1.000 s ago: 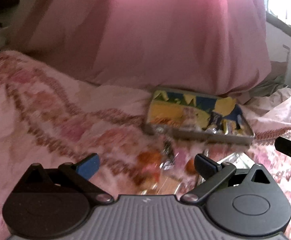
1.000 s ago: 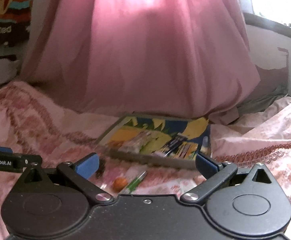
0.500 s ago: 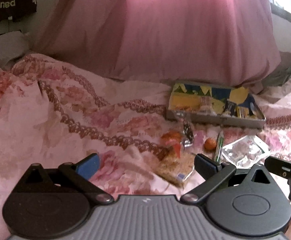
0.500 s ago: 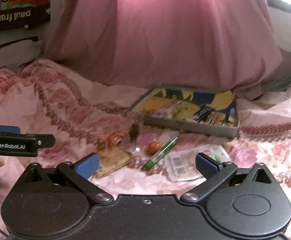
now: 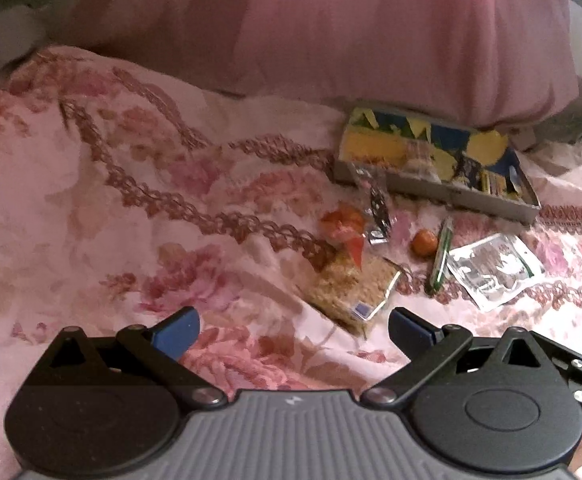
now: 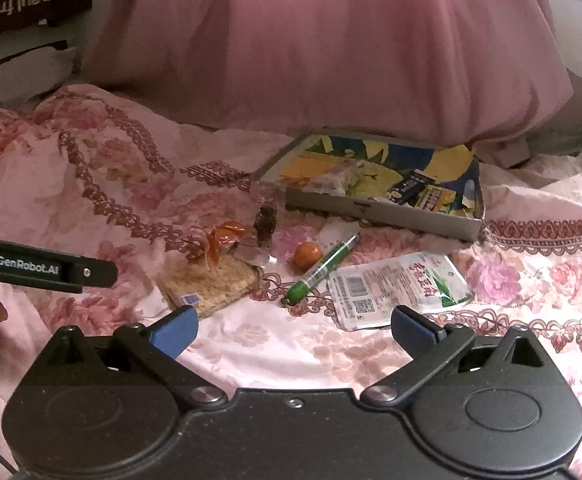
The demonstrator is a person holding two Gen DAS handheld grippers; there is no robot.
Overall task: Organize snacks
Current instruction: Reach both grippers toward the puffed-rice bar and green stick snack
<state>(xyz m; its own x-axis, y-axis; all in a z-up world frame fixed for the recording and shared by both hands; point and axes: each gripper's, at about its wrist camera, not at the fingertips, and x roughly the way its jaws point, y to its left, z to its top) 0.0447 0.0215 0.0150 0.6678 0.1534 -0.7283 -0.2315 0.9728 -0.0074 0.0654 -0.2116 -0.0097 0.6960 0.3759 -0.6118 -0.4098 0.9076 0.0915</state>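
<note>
Snacks lie loose on a pink floral bedspread. A brown cracker pack point(image 5: 353, 286) point(image 6: 211, 280), an orange wrapped candy point(image 5: 343, 224) point(image 6: 221, 238), a dark foil packet point(image 5: 379, 210) point(image 6: 265, 222), a small orange ball point(image 5: 424, 242) point(image 6: 306, 255), a green tube point(image 5: 441, 260) point(image 6: 321, 268) and a white sachet point(image 5: 491, 268) point(image 6: 399, 286) sit before a shallow yellow-blue box point(image 5: 487, 200) point(image 6: 379, 210) holding several snacks. My left gripper point(image 5: 291, 330) and right gripper point(image 6: 293, 330) are open, empty, short of the snacks.
A large pink cushion point(image 6: 331, 48) rises right behind the box. A printed "paul frank" bag point(image 6: 19, 0) stands at the far left. The left gripper's body point(image 6: 43, 270) juts in at the left of the right wrist view. The bedspread is wrinkled.
Both grippers have pulled back and tilted down, so the loose snacks in front of the box came into full view. Both stay open and empty.
</note>
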